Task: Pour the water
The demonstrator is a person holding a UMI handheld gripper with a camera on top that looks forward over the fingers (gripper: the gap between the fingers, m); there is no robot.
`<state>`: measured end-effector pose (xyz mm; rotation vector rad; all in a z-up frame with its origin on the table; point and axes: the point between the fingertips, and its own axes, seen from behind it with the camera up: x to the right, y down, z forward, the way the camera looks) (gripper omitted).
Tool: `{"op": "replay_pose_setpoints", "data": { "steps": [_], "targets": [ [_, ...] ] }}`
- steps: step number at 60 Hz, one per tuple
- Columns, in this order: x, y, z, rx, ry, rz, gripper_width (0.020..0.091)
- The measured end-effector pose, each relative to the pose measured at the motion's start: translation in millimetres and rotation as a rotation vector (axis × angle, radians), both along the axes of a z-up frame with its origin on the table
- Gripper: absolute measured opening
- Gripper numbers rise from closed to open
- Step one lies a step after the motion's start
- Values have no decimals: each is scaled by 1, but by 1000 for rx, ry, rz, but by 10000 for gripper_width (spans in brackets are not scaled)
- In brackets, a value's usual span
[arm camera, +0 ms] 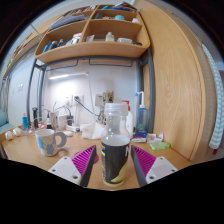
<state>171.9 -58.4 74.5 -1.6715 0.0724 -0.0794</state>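
One gripper (pixel 114 162), two pink-padded fingers (pixel 83 158) parted only as wide as one clear bottle (pixel 115 145), pads pressing its sides. Bottle upright between them, dark liquid filling the lower part, top at about shelf-shadow height. One mug (pixel 50 142) standing on the wooden surface (pixel 22 152), off to the left of the fingers, well apart from the bottle. One wall shelf (pixel 92 40) above, with two tiers of small items, too small to count.
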Motion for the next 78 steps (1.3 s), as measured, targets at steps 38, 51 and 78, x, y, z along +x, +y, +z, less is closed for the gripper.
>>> {"op": "replay_pose_setpoints", "data": {
  "steps": [38,51,78],
  "targets": [
    [-3,15,12,14,-164,-23,243],
    [-33,51,47,-39,-681,35,245],
    [-125,115,75,-12,-1772,201,243]
  ]
}}
